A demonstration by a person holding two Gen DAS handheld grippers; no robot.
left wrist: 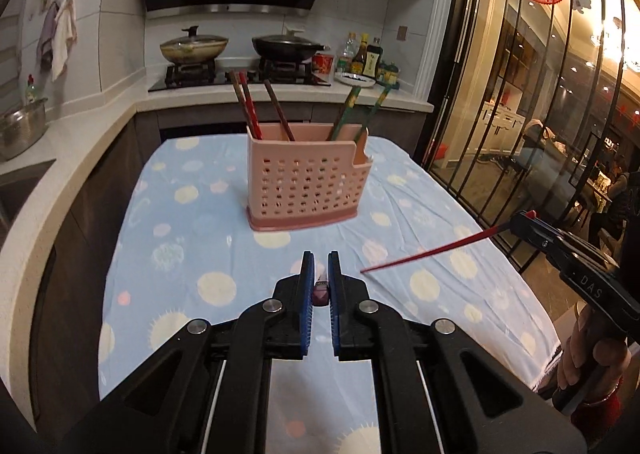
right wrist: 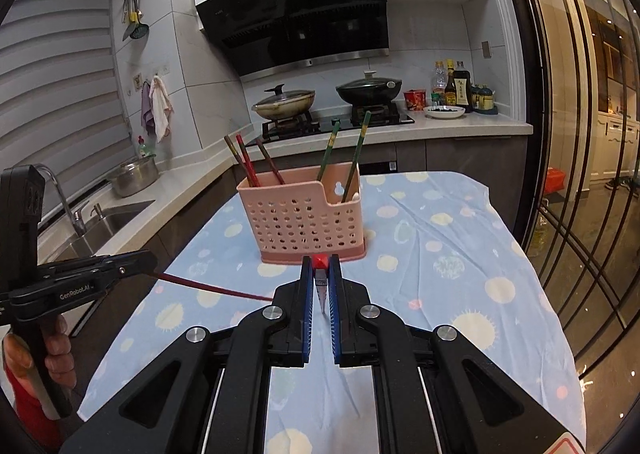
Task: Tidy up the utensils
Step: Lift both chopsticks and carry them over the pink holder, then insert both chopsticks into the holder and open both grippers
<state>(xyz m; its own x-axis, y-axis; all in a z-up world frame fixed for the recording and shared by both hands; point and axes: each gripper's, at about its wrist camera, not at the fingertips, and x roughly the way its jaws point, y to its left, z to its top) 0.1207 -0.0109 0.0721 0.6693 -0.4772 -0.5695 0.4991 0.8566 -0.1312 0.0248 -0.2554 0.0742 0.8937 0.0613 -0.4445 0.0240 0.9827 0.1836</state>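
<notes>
A pink perforated utensil holder (left wrist: pixel 306 182) (right wrist: pixel 304 222) stands on the blue spotted tablecloth (left wrist: pixel 192 238). Three brown and red chopsticks (left wrist: pixel 250 110) lean in its left part and two green ones (left wrist: pixel 348 110) in its right part. My left gripper (left wrist: pixel 321 256) (right wrist: pixel 148 262) is shut on the thick end of a dark red chopstick (left wrist: pixel 321 292) (right wrist: pixel 216 288), held above the cloth in front of the holder. My right gripper (right wrist: pixel 320 259) (left wrist: pixel 520 220) is shut on a bright red chopstick (right wrist: pixel 320 261) (left wrist: pixel 428 252) whose thin tip points toward the left gripper.
Behind the table a stove (left wrist: pixel 240 74) carries two lidded pans, with bottles (left wrist: pixel 364 56) beside it. On the left counter are a sink (right wrist: pixel 108 218) and a steel pot (right wrist: pixel 134 176). A barred glass door (left wrist: pixel 540 114) runs along the table's right edge.
</notes>
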